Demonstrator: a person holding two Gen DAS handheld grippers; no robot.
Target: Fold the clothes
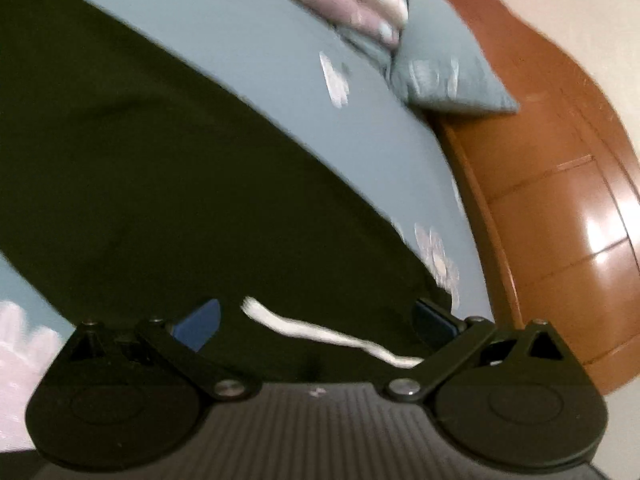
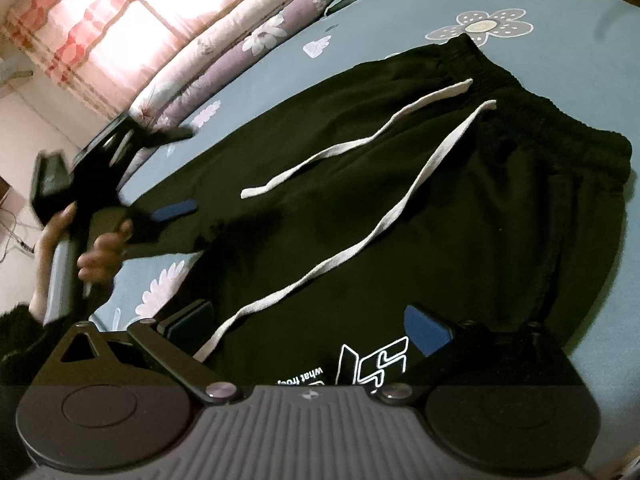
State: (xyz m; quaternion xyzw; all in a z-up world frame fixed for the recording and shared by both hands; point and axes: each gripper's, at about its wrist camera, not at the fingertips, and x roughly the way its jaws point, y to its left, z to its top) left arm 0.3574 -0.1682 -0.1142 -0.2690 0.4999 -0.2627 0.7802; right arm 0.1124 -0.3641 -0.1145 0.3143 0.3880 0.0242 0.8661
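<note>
Where sheet spreads — one shorts [image 2: 400, 184], two drawstrings [image 2: 360, 136].

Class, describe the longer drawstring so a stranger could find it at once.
Start at the blue flowered bedsheet, then the black shorts spread on it. Two white flat drawstrings run from the elastic waistband; the longer drawstring reaches toward the white printed logo, past the shorter one.

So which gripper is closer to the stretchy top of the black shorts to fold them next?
Right, probably. The right gripper hangs open over the black shorts, looking up the white drawstrings at the waistband. The left gripper, also open, hovers over the leg end, farther from it.
</note>
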